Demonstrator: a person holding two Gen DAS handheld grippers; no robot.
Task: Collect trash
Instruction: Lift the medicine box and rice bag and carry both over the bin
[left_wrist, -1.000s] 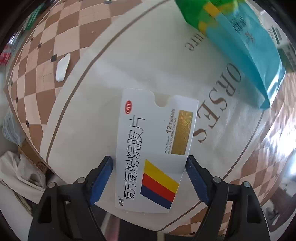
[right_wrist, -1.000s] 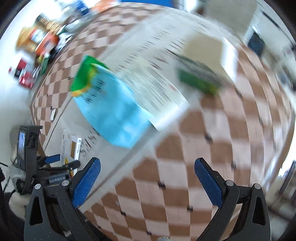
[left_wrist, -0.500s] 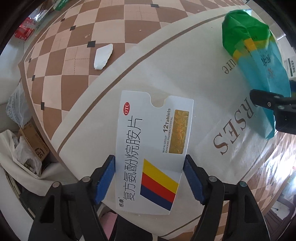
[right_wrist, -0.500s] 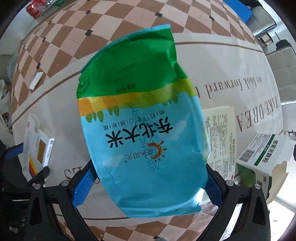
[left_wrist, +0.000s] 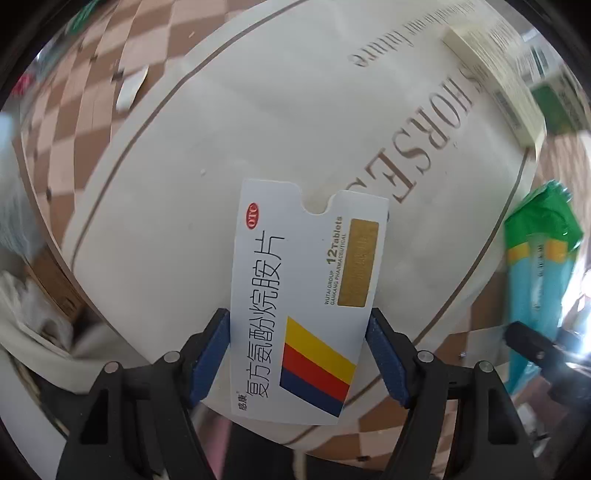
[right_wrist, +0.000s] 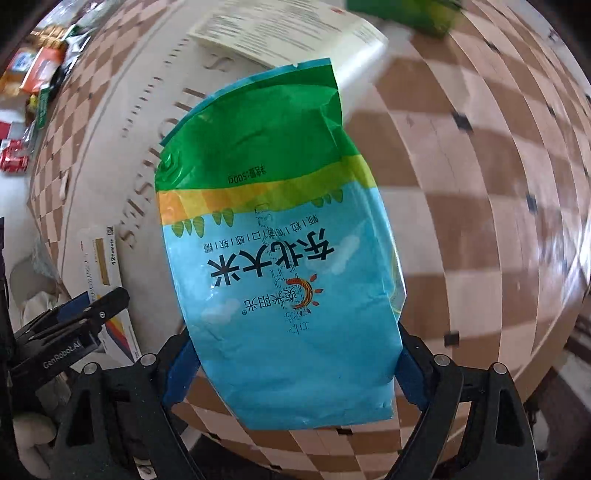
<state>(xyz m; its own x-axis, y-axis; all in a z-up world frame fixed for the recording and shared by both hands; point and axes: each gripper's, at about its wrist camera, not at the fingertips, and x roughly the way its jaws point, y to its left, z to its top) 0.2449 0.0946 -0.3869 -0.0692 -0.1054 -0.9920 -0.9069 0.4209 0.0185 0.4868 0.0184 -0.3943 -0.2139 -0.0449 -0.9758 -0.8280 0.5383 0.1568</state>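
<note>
Left wrist view: the left gripper (left_wrist: 299, 354) has its 2 blue pads (left_wrist: 208, 354) pressed against the 2 long edges of a flattened white medicine box (left_wrist: 306, 295), so the jaws are clamped on it. The box carries a red OTC mark, "12 Tablets", a gold patch and yellow, red and blue stripes. It sticks out away from the camera above a cream tablecloth (left_wrist: 240, 129) with brown lettering and a brown border line. Past the border the cloth turns to a brown and tan checker pattern, where a small white scrap (left_wrist: 131, 92) lies at the far left. A pale printed carton (left_wrist: 495, 77) lies at the far right, with a green box (left_wrist: 554, 107) just beyond it. At the right edge a blue and green bag (left_wrist: 539, 277) shows, with part of the right gripper (left_wrist: 532, 343) in front of it.

Right wrist view: the right gripper (right_wrist: 291, 365) holds the blue and green bag (right_wrist: 280, 258) between its blue pads (right_wrist: 179, 373), jaws closed on the bag's lower sides. The bag stands up in front of the camera, green end farthest, marked 500g. Behind it lie the checkered cloth (right_wrist: 480, 184), the pale carton (right_wrist: 288, 33) and the green box (right_wrist: 402, 14) at the far edge. At the near left the left gripper (right_wrist: 81, 314) holds the medicine box (right_wrist: 101, 266). Assorted packets (right_wrist: 37, 66) sit at the far left, blurred.
</note>
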